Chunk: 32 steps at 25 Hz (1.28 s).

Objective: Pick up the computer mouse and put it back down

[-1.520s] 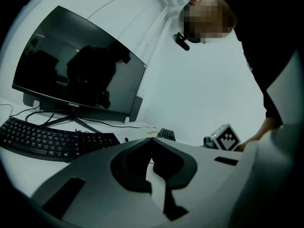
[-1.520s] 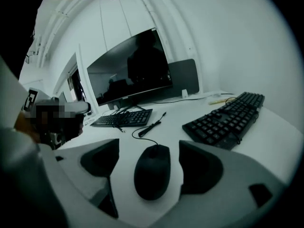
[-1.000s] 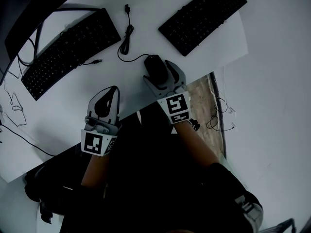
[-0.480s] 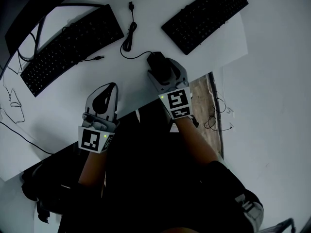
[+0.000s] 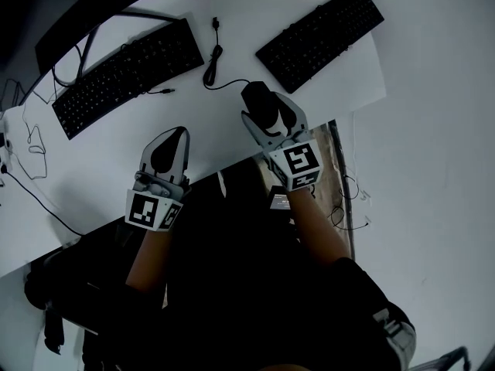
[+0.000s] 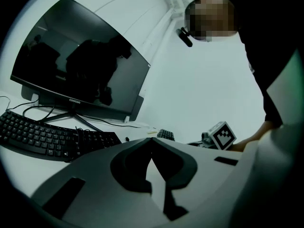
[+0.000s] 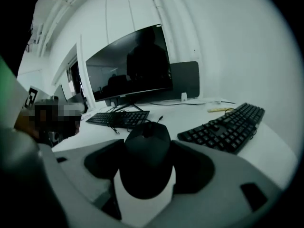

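"Where was the computer mouse (image 5: 258, 101)?"

"Between the jaws of the right gripper (image 7: 148, 146), over the near edge of the white desk (image 5: 240, 22). The jaws stood wide, yet they pressed on its two flanks, so that claw had hold of it."

"Was it clear of the desk?"

"No view settled that. Its cable (image 5: 210, 66) curled away to a loose plug (image 5: 215, 24), lying between the left keyboard (image 5: 124, 76) and the right keyboard (image 5: 321, 37)."

"And the left gripper (image 6: 152, 141)?"

"It was at the desk's edge, well apart from the mouse, its jaw tips brought together with nothing in them. A dark monitor (image 6: 80, 80) stood behind the left keyboard."
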Motion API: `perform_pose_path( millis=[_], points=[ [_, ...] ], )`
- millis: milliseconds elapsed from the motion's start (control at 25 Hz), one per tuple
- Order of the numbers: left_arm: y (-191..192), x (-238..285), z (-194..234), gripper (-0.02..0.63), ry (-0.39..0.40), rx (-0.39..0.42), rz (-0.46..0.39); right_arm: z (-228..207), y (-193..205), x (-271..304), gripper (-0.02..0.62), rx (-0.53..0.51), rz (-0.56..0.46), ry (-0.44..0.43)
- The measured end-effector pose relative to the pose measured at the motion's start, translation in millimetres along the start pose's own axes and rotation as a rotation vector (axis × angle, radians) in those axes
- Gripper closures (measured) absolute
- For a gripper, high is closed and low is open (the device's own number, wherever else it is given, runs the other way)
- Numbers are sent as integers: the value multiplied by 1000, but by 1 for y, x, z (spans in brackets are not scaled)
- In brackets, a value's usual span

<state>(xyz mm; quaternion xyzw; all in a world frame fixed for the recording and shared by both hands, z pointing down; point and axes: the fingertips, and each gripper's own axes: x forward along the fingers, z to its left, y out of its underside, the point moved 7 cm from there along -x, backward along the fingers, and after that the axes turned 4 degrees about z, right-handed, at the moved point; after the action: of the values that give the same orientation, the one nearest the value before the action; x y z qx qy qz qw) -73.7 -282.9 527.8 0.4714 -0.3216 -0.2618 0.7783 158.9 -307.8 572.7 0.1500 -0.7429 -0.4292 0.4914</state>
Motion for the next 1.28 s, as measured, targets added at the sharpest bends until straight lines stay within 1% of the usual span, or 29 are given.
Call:
perform_pose_path(
  millis=[120, 240, 440, 680, 760, 920, 1000, 1080, 1200, 1280],
  points=[
    [-13, -7, -5, 612, -28, -10, -39, -3, -20, -17, 281, 6, -71, -29],
    [-30, -17, -13, 612, -55, 13, -81, -2, -42, -32, 281, -25, -134, -61],
    [-55, -32, -34, 612, -51, 36, -124, -1, -77, -59, 281, -74, -237, -105],
    [-91, -66, -56, 612, -61, 118, -213, 5, -120, -105, 281, -112, -378, -108],
    [-104, -81, -56, 612, -85, 143, -241, 10, -135, -122, 281, -120, -428, -101],
    [-132, -112, -54, 612, -165, 194, -304, 25, -159, -155, 282, -143, -511, -86],
    [-143, -127, -55, 612, -173, 211, -340, 36, -162, -165, 284, -163, -520, -75],
    [-149, -138, -56, 612, -153, 216, -364, 45, -159, -160, 285, -168, -511, -72],
    [-144, -151, -55, 611, -123, 208, -359, 59, -150, -150, 285, -122, -500, -86],
    [-137, -161, -56, 612, -111, 193, -357, 70, -149, -156, 285, -123, -507, -79]
  ],
)
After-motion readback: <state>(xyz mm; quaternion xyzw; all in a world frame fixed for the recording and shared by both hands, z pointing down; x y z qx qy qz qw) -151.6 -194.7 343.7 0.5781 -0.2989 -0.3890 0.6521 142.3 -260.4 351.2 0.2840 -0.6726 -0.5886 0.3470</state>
